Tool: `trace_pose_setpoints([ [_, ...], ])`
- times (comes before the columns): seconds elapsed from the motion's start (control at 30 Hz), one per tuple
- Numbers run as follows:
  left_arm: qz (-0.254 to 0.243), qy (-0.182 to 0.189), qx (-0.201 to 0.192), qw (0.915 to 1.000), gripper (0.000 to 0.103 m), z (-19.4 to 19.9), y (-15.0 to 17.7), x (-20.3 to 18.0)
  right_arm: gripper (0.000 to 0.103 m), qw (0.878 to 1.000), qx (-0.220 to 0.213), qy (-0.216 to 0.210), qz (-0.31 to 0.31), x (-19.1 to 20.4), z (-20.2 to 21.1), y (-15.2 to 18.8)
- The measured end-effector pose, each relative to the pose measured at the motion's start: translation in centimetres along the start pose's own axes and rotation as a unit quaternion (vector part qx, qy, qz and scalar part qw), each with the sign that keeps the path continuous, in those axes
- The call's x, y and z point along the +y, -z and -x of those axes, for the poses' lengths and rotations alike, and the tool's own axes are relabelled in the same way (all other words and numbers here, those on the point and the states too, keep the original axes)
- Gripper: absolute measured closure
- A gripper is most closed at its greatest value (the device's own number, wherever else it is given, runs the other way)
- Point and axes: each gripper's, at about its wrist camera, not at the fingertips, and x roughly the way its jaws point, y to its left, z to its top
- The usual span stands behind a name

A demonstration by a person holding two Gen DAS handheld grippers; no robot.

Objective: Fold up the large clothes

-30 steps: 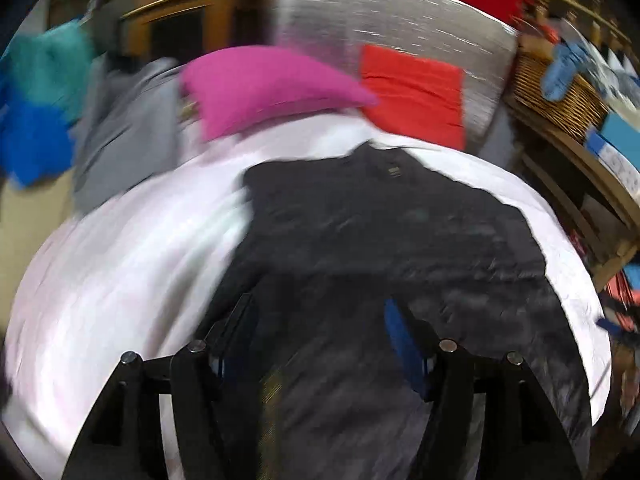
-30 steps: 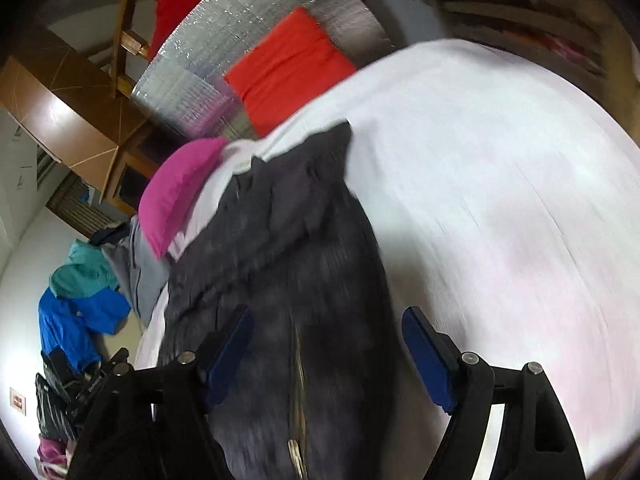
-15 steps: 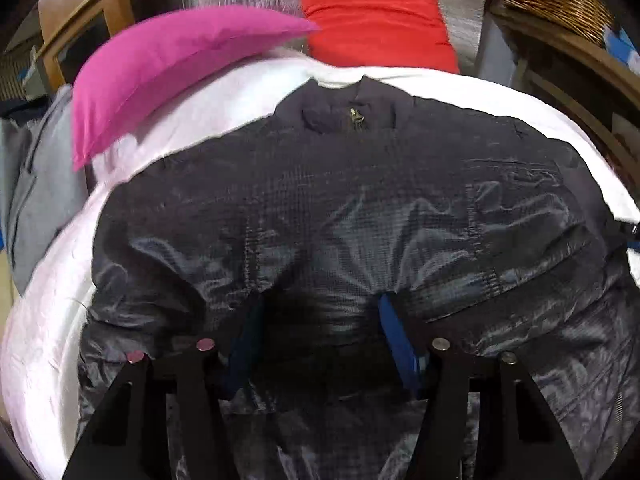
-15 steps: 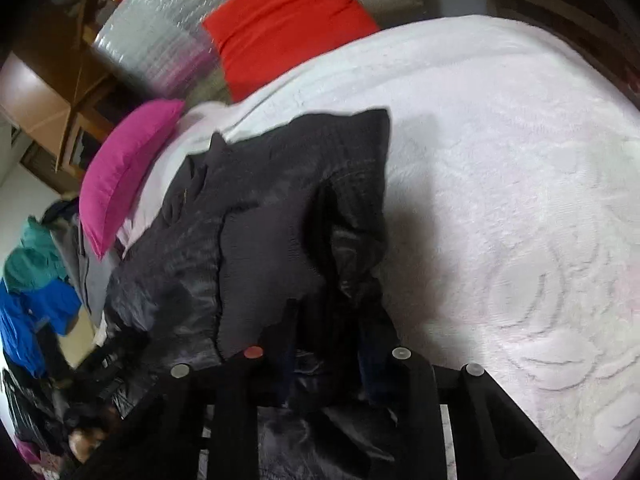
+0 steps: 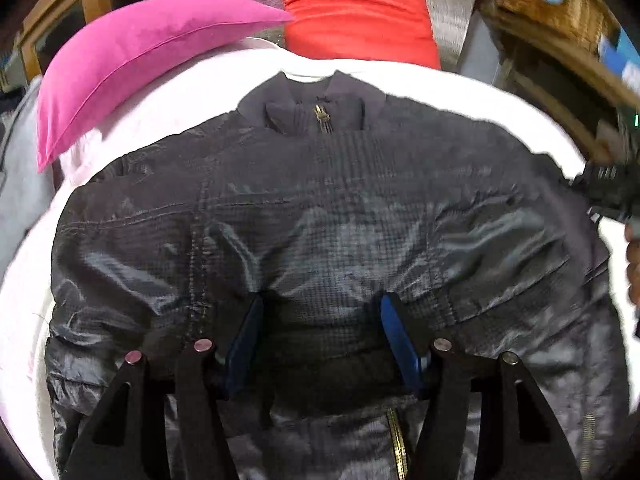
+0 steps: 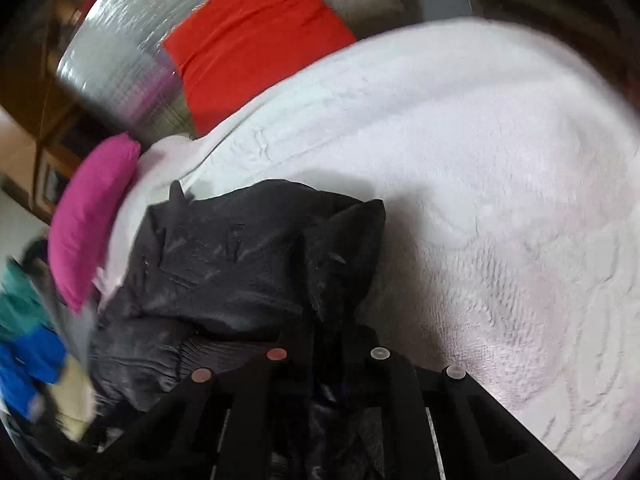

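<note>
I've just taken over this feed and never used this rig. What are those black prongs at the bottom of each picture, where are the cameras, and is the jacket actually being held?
No robot arm here: a person holds a two-finger gripper in each hand, each with a fisheye camera looking along its fingers. The prongs are those fingers.

The left wrist view shows the left gripper open, its blue pads resting on a dark grey zip-up jacket spread on a white textured bedspread.

The right wrist view shows the right gripper closed on a bunched part of the jacket.

A magenta pillow and a red cushion lie at the head of the bed.
</note>
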Motion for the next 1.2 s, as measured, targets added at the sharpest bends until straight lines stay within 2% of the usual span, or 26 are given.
trace_pose_setpoints([
  [0.07,0.023,0.007,-0.028,0.9993,0.041,2.1,0.1,2.2,0.07,0.999,-0.025,0.026,0.008,0.2,2.1,0.8],
  [0.1,0.035,0.005,-0.043,0.9984,0.041,3.3,0.3,3.5,0.066,0.998,-0.042,0.042,0.018,0.3,3.4,1.2],
  [0.17,0.076,-0.004,-0.058,0.9954,0.041,5.3,0.5,7.6,0.064,0.993,-0.084,0.06,0.05,1.4,6.2,2.2],
  [0.23,0.115,-0.009,-0.061,0.9914,0.037,6.3,0.8,11.1,0.064,0.991,-0.092,0.047,0.08,2.8,7.1,2.5],
  [0.3,0.166,-0.016,-0.046,0.985,0.039,6.1,1.3,14.9,0.064,0.989,-0.072,0.01,0.132,6.2,7.4,4.5],
  [0.37,0.222,0.006,-0.022,0.9749,0.039,5.4,2.3,18.3,0.064,0.985,-0.05,-0.015,0.165,8.5,6.7,6.3],
  [0.4,0.229,0.01,-0.014,0.9734,0.042,5.1,2.6,18.7,0.064,0.983,-0.035,-0.021,0.181,9.7,5.7,7.2],
  [0.43,0.223,0.005,0.009,0.9748,0.06,4.1,3.2,19.1,0.064,0.981,-0.022,-0.018,0.19,10.3,4.6,7.7],
  [0.47,0.21,-0.012,0.032,0.977,0.069,3.3,3.6,19.0,0.064,0.98,0.017,0.001,0.197,10.5,2.2,8.4],
  [0.5,0.206,-0.016,0.04,0.9777,0.069,2.9,3.9,18.9,0.063,0.98,0.043,0.013,0.192,10.2,0.5,8.6],
  [0.6,0.19,-0.009,0.027,0.9813,0.07,4.1,3.4,18.9,0.063,0.984,0.046,0.012,0.171,10.1,0.2,7.6],
  [0.67,0.195,0.006,-0.007,0.9808,0.066,5.4,2.3,19.7,0.063,0.982,0.057,0.012,0.177,10.0,0.2,7.2],
  [0.73,0.221,0.026,-0.02,0.9748,0.032,5.3,1.2,21.1,0.063,0.981,0.057,0.01,0.185,9.8,0.2,7.3],
  [0.8,0.244,0.056,-0.003,0.9682,0.032,3.1,-0.7,22.5,0.063,0.981,0.056,0.011,0.186,9.9,0.1,7.1],
  [0.83,0.252,0.068,0.018,0.9651,0.041,1.3,-1.5,23.1,0.063,0.981,0.056,0.012,0.185,9.9,0.1,7.0],
  [0.87,0.26,0.075,0.037,0.962,0.057,-0.5,-2.2,23.5,0.063,0.981,0.056,0.011,0.185,9.8,0.1,6.9],
  [0.9,0.26,0.086,0.05,0.9604,0.084,-1.5,-2.5,23.6,0.063,0.981,0.056,0.01,0.185,9.7,0.1,6.9],
  [0.93,0.263,0.103,0.062,0.9574,0.087,-2.5,-3.0,23.6,0.063,0.981,0.056,0.009,0.184,9.4,0.5,7.1],
  [0.97,0.253,0.094,0.051,0.9615,0.088,-2.2,-3.5,23.2,0.063,0.981,0.055,0.009,0.184,9.3,0.8,7.2],
  [1.0,0.228,0.082,0.03,0.9696,0.089,-1.1,-3.7,22.5,0.063,0.981,0.055,0.01,0.185,9.3,0.9,7.3],
  [1.07,0.185,0.067,-0.015,0.9803,0.089,0.2,-3.9,21.2,0.063,0.98,0.053,0.014,0.19,8.9,1.2,7.3],
  [1.1,0.174,0.05,-0.009,0.9834,0.085,-0.1,-3.5,21.0,0.063,0.98,0.052,0.014,0.191,9.3,0.7,7.5],
  [1.13,0.17,0.035,0.015,0.9846,0.073,-1.2,-3.0,21.0,0.063,0.98,0.051,0.014,0.19,9.4,0.5,7.7],
  [1.17,0.174,0.028,0.023,0.9841,0.067,-1.8,-2.5,21.3,0.063,0.98,0.051,0.015,0.191,9.7,0.4,8.1],
  [1.2,0.178,0.023,0.019,0.9835,0.054,-1.6,-2.2,21.4,0.063,0.98,0.051,0.016,0.19,9.8,0.4,8.2],
])
